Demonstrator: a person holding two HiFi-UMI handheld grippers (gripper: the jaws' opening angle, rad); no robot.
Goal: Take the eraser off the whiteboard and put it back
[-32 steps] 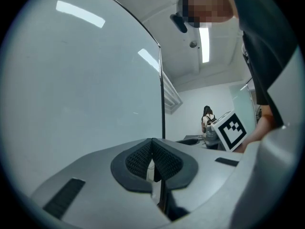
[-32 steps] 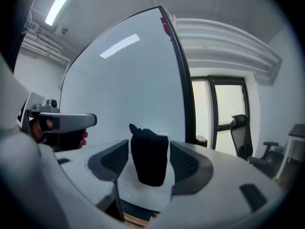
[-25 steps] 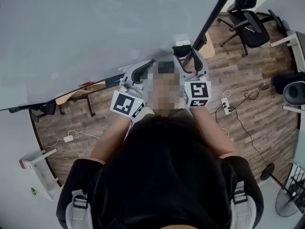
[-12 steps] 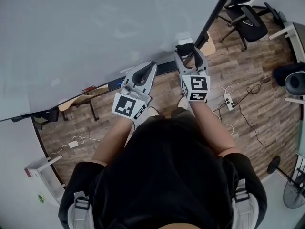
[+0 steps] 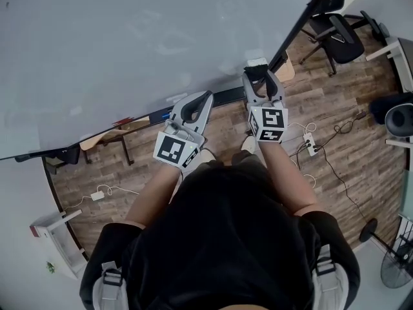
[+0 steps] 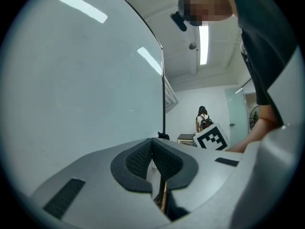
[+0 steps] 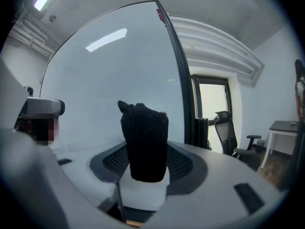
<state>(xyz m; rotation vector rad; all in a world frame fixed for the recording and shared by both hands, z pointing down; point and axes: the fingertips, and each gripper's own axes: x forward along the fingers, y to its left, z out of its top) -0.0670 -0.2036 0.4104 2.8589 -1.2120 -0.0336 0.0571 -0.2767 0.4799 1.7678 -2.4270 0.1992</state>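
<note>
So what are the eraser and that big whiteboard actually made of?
The eraser looks like a matte black pad of felt or woven fabric, fuzzy with loose fibres along its top edge. It sits on a smooth white block, probably plastic. The whiteboard has a hard, glossy face that mirrors the ceiling lights sharply. It could be glass or coated steel; the look leaves that open.

A brown wood-plank floor [image 5: 348, 108] holds a black office chair [image 5: 339, 34] at upper right, a white power strip [image 5: 310, 145] with trailing cables, a small white charger [image 5: 97, 196] at left, and a floor fan [image 5: 395, 270] at lower right.
</note>
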